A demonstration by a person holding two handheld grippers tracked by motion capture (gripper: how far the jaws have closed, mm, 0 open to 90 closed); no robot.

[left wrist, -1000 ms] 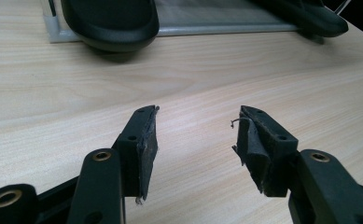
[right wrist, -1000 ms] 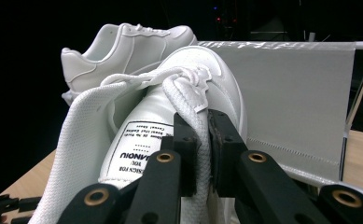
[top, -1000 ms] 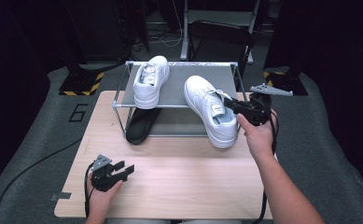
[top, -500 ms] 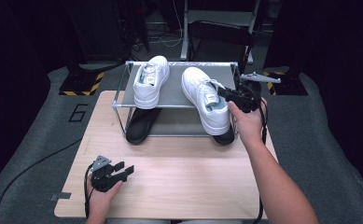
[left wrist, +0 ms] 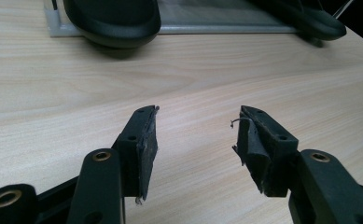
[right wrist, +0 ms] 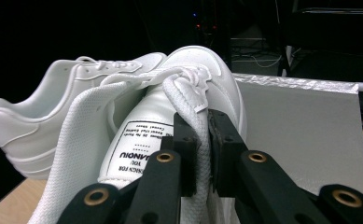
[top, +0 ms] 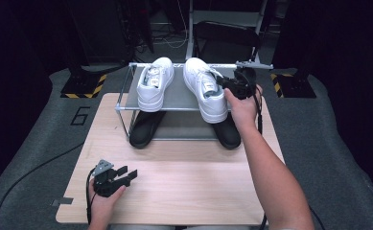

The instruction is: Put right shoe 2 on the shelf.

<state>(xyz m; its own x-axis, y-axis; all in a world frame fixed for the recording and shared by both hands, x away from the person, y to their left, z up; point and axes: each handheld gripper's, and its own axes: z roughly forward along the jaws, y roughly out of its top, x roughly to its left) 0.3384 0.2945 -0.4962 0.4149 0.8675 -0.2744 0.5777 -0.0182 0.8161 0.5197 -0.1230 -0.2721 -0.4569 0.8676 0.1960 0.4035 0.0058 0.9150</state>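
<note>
My right gripper is shut on the padded collar of the right white sneaker, which lies over the rack's top shelf with its toe pointing away. In the right gripper view the gripper pinches the white collar edge beside the printed tongue label. A second white sneaker rests on the shelf to its left. My left gripper lies on the wooden table near the front left, its gripper open with nothing between the jaws.
Two black shoes sit on the rack's lower level, toes sticking out over the table; they show at the top of the left gripper view. Grey floor mat surrounds the table. Dark stands and cables are behind the rack.
My right hand has carried the white sneaker away from me and to the left, from overhanging the rack's front right to farther over the top shelf. The left gripper has stayed in place.
</note>
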